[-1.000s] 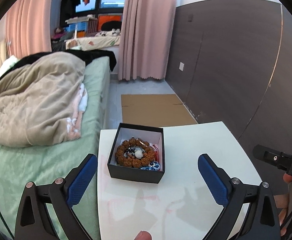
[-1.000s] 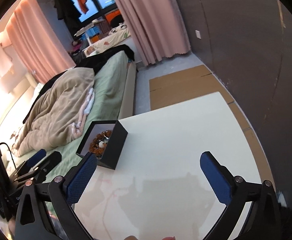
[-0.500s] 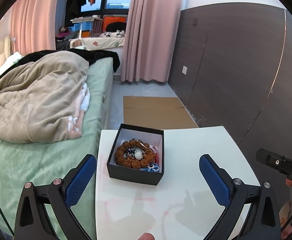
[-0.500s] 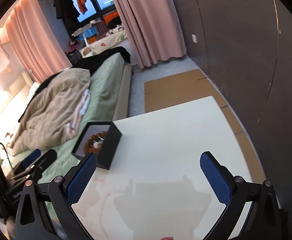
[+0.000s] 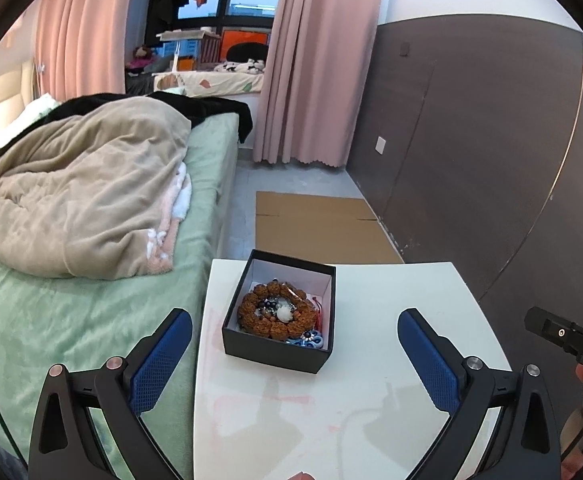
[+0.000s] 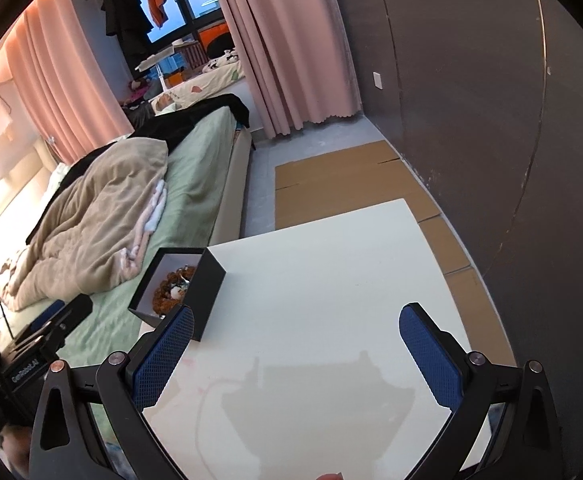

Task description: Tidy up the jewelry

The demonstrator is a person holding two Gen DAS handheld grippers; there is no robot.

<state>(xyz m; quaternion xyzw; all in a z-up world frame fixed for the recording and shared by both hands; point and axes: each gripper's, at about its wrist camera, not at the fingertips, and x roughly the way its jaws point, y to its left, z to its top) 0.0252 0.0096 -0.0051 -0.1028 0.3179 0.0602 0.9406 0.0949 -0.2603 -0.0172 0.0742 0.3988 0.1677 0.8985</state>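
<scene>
A black open jewelry box [image 5: 279,354] stands on the white table [image 5: 391,412] near its left edge. Inside lie a brown bead bracelet [image 5: 259,318], a white bead [image 5: 284,313], a blue ornament [image 5: 310,339] and a red cord. My left gripper [image 5: 293,354] is open and empty, held above the table just short of the box. My right gripper [image 6: 295,350] is open and empty over the bare middle of the table, with the box [image 6: 203,292] to its left.
A bed [image 5: 71,288] with a green sheet and beige blanket borders the table's left side. A dark wall panel [image 5: 491,160] runs along the right. Flattened cardboard [image 5: 319,224] lies on the floor beyond the table. Pink curtains hang at the back.
Both grippers have pulled back and risen a little, so the box and table look smaller and lower in view. Both stay open. The box has not moved.
</scene>
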